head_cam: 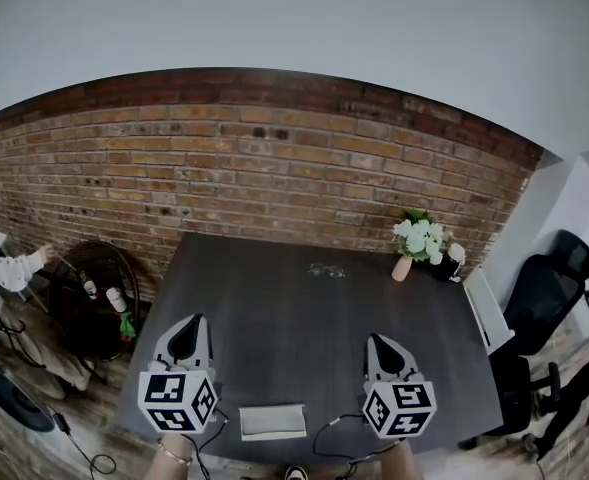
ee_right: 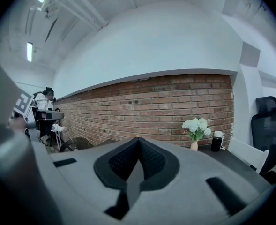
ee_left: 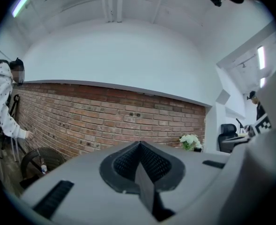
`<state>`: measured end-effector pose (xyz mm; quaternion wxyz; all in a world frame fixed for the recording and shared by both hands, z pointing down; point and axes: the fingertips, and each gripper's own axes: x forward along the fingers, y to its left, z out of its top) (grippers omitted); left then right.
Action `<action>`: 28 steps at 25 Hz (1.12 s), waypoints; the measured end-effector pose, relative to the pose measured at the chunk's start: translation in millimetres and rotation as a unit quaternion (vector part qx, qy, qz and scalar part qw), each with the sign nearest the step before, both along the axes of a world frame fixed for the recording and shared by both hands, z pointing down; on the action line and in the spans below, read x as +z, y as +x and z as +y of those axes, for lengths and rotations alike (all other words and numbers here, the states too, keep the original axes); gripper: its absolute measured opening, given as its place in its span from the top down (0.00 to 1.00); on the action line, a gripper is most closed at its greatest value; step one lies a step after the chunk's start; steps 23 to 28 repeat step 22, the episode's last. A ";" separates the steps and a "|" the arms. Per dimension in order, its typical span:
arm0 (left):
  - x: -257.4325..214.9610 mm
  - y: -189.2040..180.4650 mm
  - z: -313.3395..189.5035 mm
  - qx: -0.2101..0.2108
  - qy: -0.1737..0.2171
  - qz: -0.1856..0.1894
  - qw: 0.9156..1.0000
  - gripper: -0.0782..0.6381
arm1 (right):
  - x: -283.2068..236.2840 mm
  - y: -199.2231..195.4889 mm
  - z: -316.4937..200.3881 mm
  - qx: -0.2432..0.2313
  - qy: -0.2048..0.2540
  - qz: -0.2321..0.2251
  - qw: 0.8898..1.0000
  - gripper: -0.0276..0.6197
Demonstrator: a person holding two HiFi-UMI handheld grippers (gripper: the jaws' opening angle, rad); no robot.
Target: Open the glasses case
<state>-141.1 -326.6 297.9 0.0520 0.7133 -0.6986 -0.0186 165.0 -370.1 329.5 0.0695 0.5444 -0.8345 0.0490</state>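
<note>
A pale grey-green glasses case (head_cam: pixel 272 421) lies flat and closed at the near edge of the dark table (head_cam: pixel 274 318), between my two grippers. A pair of clear glasses (head_cam: pixel 326 270) rests at the far middle of the table. My left gripper (head_cam: pixel 186 340) hovers to the left of the case and my right gripper (head_cam: pixel 382 348) to its right, both pointing away toward the brick wall. In the left gripper view the left gripper (ee_left: pixel 138 144) has its jaws pressed together with nothing held. The right gripper (ee_right: pixel 138 139) shows the same in its own view. Neither gripper view shows the case.
A small vase of white flowers (head_cam: pixel 419 242) and a dark cup (head_cam: pixel 448 264) stand at the table's far right corner. A white flat object (head_cam: pixel 486 308) lies along the right edge. A black office chair (head_cam: pixel 544 293) is on the right, a wicker basket (head_cam: pixel 94 298) on the left. A person (ee_left: pixel 2 102) stands by the wall.
</note>
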 end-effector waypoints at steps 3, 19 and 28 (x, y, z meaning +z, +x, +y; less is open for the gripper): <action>2.2 0.2 -3.8 0.000 -0.005 0.002 1.000 0.90 | 0.7 1.3 -3.3 0.003 -0.002 0.005 1.000 0.95; 14.5 11.2 -9.8 0.004 -0.023 0.008 1.000 0.90 | 7.2 6.8 -6.8 -0.001 -0.017 0.004 1.000 0.96; 17.9 13.7 -9.0 0.003 -0.027 0.010 1.000 0.90 | 8.9 8.3 -6.6 -0.004 -0.018 0.005 1.000 0.96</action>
